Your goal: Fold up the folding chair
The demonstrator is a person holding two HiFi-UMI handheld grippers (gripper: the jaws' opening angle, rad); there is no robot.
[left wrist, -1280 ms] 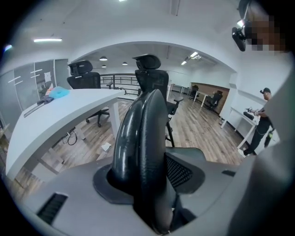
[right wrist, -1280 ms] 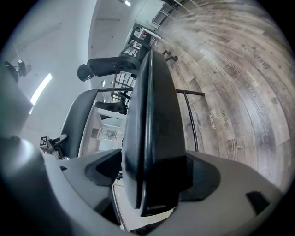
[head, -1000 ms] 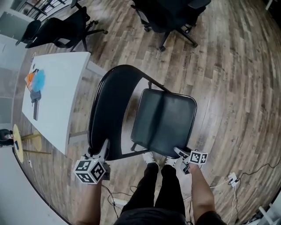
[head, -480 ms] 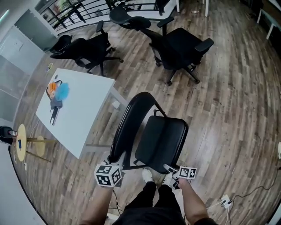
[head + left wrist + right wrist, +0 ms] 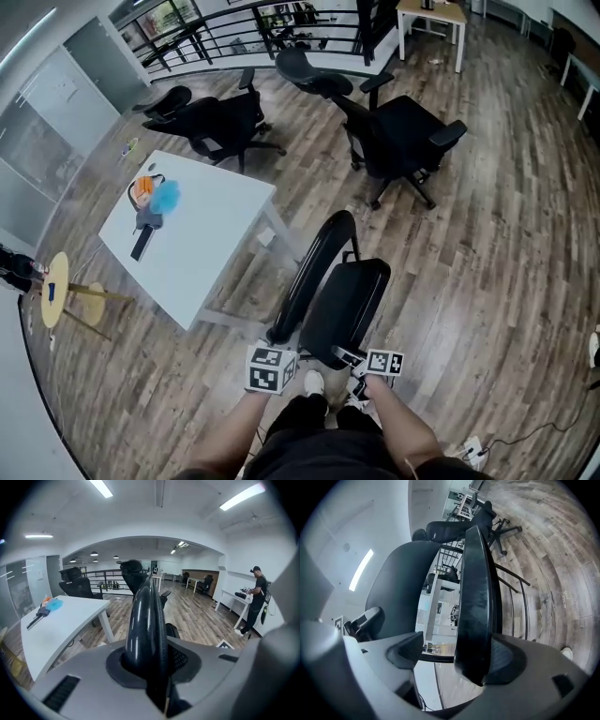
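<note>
The black folding chair [image 5: 347, 300] stands half folded in front of me, its seat tipped up close to the backrest [image 5: 314, 267]. My left gripper [image 5: 279, 339] holds the backrest's near edge. In the left gripper view the backrest [image 5: 145, 620] fills the gap between the jaws of the left gripper [image 5: 150, 660], which are closing on it. My right gripper [image 5: 343, 355] is at the seat's near edge. In the right gripper view the seat's edge [image 5: 476, 602] lies against one pad of the right gripper [image 5: 457, 653], while the other pad stands apart with a gap showing.
A white table [image 5: 202, 234] with small items is at the left, close to the chair. Black office chairs [image 5: 403, 131] stand behind on the wood floor, and a yellow stool [image 5: 56, 286] is far left. My shoes [image 5: 314, 382] are under the chair. A person [image 5: 257, 597] stands far off.
The seat has swung up toward the backrest, so the chair looks much narrower. Both grippers have risen with it, and the head view now takes in more of the room.
</note>
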